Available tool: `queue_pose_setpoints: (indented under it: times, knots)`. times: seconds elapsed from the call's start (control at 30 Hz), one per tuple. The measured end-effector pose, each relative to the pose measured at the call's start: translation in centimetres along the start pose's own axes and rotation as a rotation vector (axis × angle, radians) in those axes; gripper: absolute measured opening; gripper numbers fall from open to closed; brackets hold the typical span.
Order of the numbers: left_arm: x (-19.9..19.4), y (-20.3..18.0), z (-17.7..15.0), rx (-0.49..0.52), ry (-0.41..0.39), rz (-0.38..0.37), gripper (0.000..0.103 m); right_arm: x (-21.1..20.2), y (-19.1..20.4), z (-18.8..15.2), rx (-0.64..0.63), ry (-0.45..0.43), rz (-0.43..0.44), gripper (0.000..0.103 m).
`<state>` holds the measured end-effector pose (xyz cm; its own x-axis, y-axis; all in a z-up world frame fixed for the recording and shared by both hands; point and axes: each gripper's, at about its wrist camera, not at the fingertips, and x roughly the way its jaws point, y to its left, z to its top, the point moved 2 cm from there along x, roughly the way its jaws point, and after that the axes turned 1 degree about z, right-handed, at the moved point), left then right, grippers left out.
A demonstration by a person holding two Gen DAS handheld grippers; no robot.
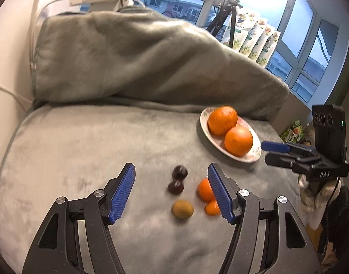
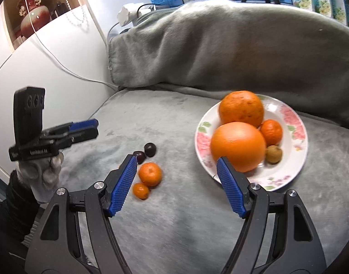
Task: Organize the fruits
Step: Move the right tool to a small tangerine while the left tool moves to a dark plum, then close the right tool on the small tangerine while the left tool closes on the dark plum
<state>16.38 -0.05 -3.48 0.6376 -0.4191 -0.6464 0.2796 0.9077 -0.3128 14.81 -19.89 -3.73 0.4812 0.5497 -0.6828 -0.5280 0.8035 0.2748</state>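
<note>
While both grippers stand wide and hold nothing, the loose fruit lies on the grey blanket straight ahead of the left gripper (image 1: 171, 191), and that one is clearly the nearer. Between its blue pads I see two dark cherries (image 1: 177, 179) touching each other, and a brown kiwi-like fruit (image 1: 182, 209) a little closer in. Hard against the right-hand pad sit a mandarin (image 1: 204, 190) and a smaller orange fruit (image 1: 211, 207).

The right gripper (image 2: 177, 183) hangs between that cluster and the flowered plate (image 2: 294, 150), aimed at neither. On the plate are two big oranges (image 2: 238, 146), a small mandarin and a brown round fruit, so I judge the loose pieces are meant to go there, off to the right of the left gripper.

The lettering on the left gripper's body reads roughly "GenRobot.AI". On the right one I make out something like "DAS". The pouches by the window are too blurred to read.
</note>
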Motion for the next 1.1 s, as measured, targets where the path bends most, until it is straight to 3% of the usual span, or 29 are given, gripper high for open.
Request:
queue_pose_setpoints:
  times: [0.13, 0.37, 1.1]
  knots:
    - [0.5, 0.4, -1.2, -0.004, 0.026, -0.003, 0.059, 1.3, 0.9, -0.1, -0.009, 0.031, 0.024, 0.068]
    - [2.5, 0.9, -2.0, -0.008, 0.101, -0.043, 0.040, 3.8, 2.1, -1.0, -0.021, 0.095, 0.049, 0.056]
    - [6.7, 0.4, -2.1, 0.023, 0.276, -0.095, 0.032, 8.2, 3.4, -2.1, -0.055, 0.215, 0.095, 0.046]
